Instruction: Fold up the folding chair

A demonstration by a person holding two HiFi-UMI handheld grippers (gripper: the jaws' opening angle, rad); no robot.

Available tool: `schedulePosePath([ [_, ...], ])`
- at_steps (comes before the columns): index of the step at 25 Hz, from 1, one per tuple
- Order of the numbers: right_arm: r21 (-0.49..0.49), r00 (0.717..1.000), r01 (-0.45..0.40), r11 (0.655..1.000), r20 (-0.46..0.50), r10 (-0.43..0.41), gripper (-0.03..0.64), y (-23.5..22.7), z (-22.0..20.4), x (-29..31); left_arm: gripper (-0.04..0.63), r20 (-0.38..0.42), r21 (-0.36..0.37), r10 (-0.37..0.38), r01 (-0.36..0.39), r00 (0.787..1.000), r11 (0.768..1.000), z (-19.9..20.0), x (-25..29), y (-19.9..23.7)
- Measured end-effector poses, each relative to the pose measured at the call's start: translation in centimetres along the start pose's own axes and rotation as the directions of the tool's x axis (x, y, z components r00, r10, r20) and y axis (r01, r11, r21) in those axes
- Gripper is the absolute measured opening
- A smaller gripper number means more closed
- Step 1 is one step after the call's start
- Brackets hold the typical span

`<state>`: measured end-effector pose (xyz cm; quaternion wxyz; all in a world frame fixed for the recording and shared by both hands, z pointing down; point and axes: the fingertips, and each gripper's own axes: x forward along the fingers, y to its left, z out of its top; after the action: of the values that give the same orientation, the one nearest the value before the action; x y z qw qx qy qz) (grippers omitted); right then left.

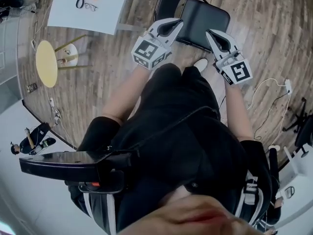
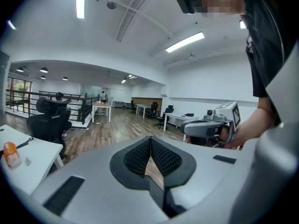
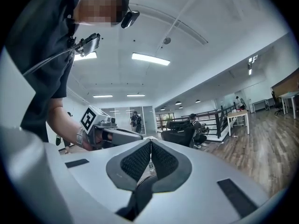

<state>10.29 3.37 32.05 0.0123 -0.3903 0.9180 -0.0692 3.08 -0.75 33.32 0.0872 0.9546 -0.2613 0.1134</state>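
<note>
Chair (image 1: 204, 18) open at twelve o'clock.
My left gripper (image 1: 172, 27) and right gripper (image 1: 213, 37) are closed, empty; they may skid off it.

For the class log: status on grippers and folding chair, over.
Left gripper shut, empty. Right gripper shut, empty. Folding chair open, ungripped. Nothing visible between.

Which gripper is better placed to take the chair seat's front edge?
Probably the right gripper: its shut tip overlaps the front edge of the chair seat; the left gripper sits beside the corner.
</note>
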Motion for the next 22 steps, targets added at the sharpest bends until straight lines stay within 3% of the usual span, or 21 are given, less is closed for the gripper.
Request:
schedulePosePath([
  [8,0.043,0.998,-0.053,0.998,-0.032,0.055,0.009,-2.9,-4.5,7.4,0.005,-0.078,-0.026,0.063,-0.065,0.995,0.998,-4.2,3.8,6.4],
  [11,0.075,0.998,-0.028,0.997,-0.056,0.032,0.009,-5.6,-8.2,9.0,0.006,-0.168,-0.072,0.07,-0.083,0.983,0.994,-9.1,6.7,8.9],
  [14,0.116,0.995,0.006,0.993,-0.1,0.005,0.009,-10.0,-13.5,10.4,0.006,-0.31,-0.138,0.074,-0.122,0.948,0.983,-15.8,11.0,12.7],
  [16,0.132,0.993,0.029,0.991,-0.116,-0.013,0.009,-10.1,-14.0,12.0,0.019,-0.392,-0.177,0.076,-0.156,0.917,0.972,-17.4,10.4,15.6],
  [19,0.153,0.991,0.039,0.987,-0.132,-0.019,0.009,-7.9,-13.6,12.5,0.141,-0.515,-0.229,0.064,-0.209,0.855,0.951,-18.7,7.4,17.1],
  [22,0.18,0.988,0.055,0.982,-0.15,-0.028,0.009,-7.3,-15.1,11.5,0.18,-0.603,-0.264,0.062,-0.273,0.795,0.925,-20.6,6.7,17.8],
])
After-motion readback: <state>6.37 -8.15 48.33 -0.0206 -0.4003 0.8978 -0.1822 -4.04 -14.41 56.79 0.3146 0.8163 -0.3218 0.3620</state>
